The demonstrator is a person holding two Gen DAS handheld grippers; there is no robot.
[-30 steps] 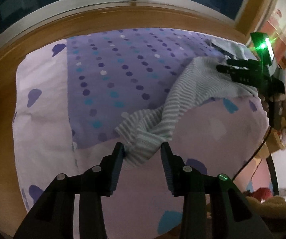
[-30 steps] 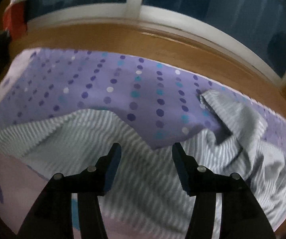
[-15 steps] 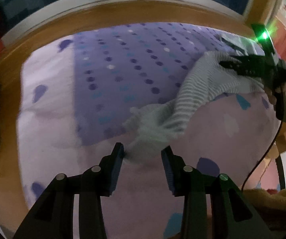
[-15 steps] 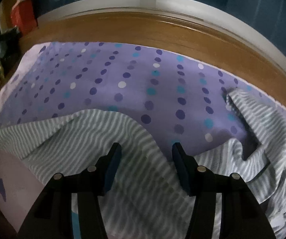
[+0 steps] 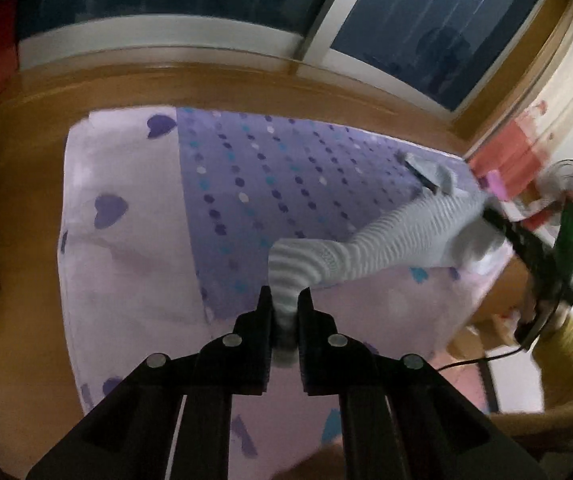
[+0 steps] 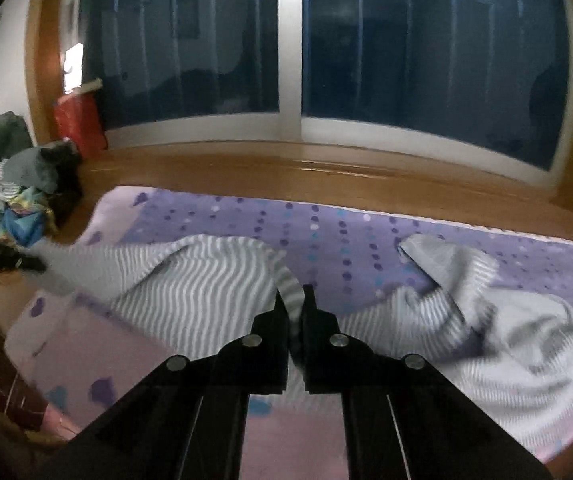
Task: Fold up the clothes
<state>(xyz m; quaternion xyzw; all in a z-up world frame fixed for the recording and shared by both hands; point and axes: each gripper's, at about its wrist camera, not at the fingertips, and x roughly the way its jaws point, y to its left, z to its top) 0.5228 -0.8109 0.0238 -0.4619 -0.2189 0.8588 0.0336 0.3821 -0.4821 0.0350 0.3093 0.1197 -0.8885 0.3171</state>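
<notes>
My left gripper (image 5: pixel 285 303) is closing on a bunched edge of the grey-and-white striped garment (image 5: pixel 390 240), which stretches taut across the purple dotted bedspread (image 5: pixel 270 176). My right gripper (image 6: pixel 295 300) pinches another fold; the far end looks crumpled, possibly a hood.

- A bedroom in a home, seen after dark.
- A bed (image 5: pixel 126 264) fills the view, its lilac sheet printed with hearts and a purple dotted cover (image 6: pixel 326 232) spread over it.
- A wide window (image 6: pixel 286 60) with a wooden sill (image 6: pixel 326 168) runs behind the bed.
- Heaped clothes (image 6: pixel 18 192) lie at one side.
</notes>
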